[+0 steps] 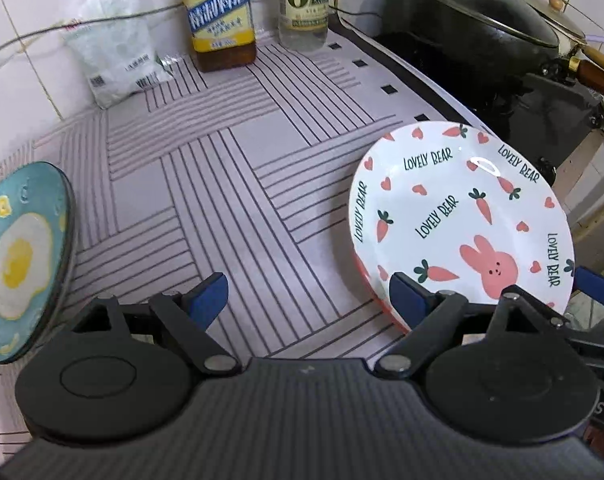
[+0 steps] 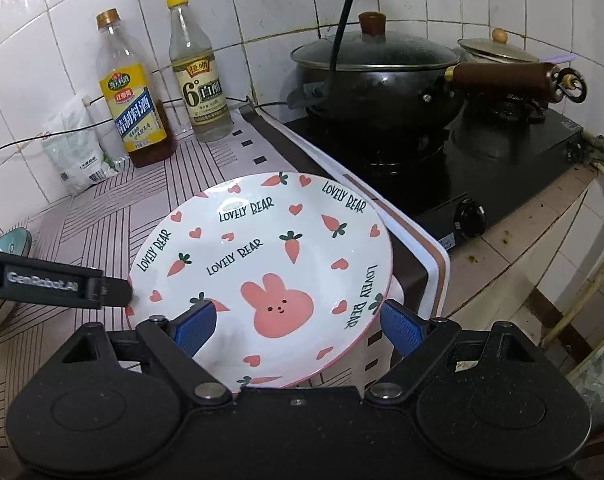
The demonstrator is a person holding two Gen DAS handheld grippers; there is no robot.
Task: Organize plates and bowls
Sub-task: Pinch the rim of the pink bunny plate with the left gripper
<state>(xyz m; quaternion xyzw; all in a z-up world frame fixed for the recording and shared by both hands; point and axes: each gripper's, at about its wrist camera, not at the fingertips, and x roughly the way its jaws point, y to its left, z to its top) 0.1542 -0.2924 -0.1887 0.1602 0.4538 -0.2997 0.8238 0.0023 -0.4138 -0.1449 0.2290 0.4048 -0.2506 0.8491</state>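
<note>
Our right gripper (image 2: 298, 330) stands spread over the rabbit plate (image 2: 262, 268), seemingly untouched; our left gripper (image 1: 308, 300) gapes at its nine o'clock, egg plate (image 1: 18, 256) farther toward nine.

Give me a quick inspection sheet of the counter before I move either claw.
Surface: striped counter mat, bare in the middle.
Job's things: bunny plate near the stove-side edge; egg plate at far left.
Clutter: cooking wine bottle, vinegar bottle, white bag by the wall.
Grippers: left claw open beside the bunny plate; right claw open, pads astride its near rim.
Cables: thin wire along the tiles.
Surroundings: lidded wok on stove.
</note>
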